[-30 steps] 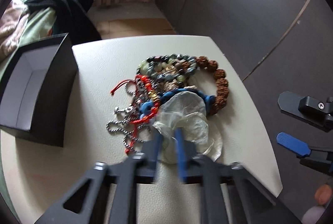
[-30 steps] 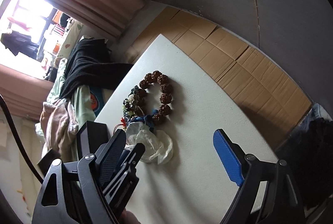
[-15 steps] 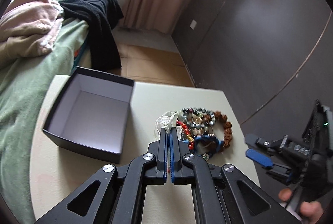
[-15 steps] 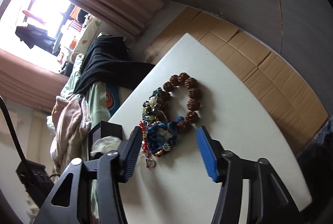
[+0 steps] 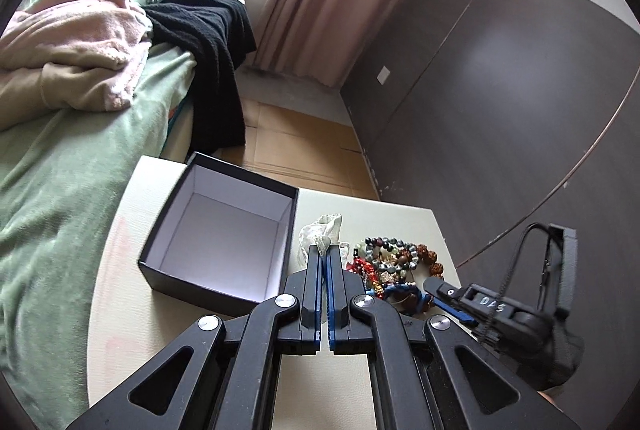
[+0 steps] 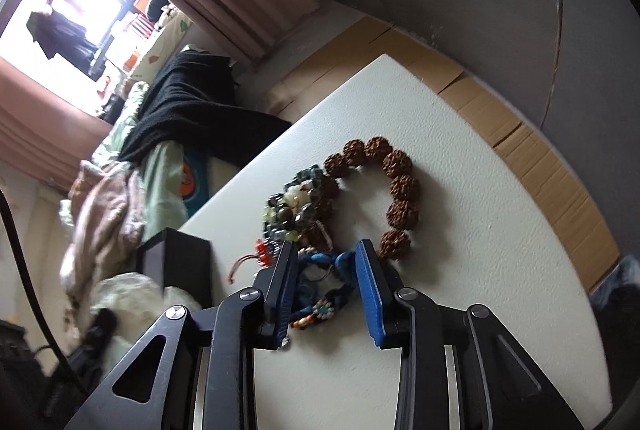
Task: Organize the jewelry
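My left gripper (image 5: 324,250) is shut on a crumpled clear plastic bag (image 5: 320,232) and holds it up beside the open black box (image 5: 224,234) with a white inside. A heap of jewelry (image 5: 384,264) lies on the white table (image 5: 120,290). In the right wrist view my right gripper (image 6: 326,250) is open, its jaws on either side of a blue corded bracelet (image 6: 324,280). A brown bead bracelet (image 6: 394,190) and a dark bead bracelet (image 6: 292,206) lie just beyond. The right gripper (image 5: 448,300) also shows in the left wrist view.
A bed with a green sheet (image 5: 60,190), a pink blanket (image 5: 72,46) and a black garment (image 5: 208,50) lies left of the table. Cardboard (image 6: 520,134) covers the floor beyond the table. A dark wall (image 5: 500,90) stands at the right.
My left gripper shut on the plastic bag and lifted it off the heap toward the box. My right gripper came down over the blue corded bracelet and its jaws narrowed.
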The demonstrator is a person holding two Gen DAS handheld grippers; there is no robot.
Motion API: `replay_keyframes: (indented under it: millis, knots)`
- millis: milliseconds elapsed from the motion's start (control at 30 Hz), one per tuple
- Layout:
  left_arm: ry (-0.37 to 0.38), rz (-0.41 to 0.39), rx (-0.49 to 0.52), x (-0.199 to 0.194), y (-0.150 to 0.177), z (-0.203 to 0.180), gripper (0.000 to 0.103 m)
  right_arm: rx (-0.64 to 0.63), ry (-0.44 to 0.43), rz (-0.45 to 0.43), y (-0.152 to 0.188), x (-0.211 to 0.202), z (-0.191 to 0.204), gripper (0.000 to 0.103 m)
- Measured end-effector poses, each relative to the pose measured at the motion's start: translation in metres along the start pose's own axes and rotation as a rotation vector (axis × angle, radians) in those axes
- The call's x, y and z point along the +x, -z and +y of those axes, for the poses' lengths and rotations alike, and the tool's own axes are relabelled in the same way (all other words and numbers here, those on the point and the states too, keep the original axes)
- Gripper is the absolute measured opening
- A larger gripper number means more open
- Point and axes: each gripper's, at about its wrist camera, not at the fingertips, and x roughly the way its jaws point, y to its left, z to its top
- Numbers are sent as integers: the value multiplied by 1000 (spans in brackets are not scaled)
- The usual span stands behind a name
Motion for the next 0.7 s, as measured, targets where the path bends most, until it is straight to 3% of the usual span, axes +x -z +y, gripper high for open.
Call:
replay_keyframes:
  millis: [167,233,567,700]
  knots:
    - [1,-20,-26,-10,-5,11,1,-34,57,-9,0,7,-1,29]
    - [-4,-35,-30,-16,-7,15,1,-43,67,-3,1,8,-1,11]
    - [-32,-111,-73,-36,-21,42,1,39,-78,-9,5,-12,-6,11]
    - [8,-106,-91,-30,-29,46,1,5,-121,-46,6,-29,10,11]
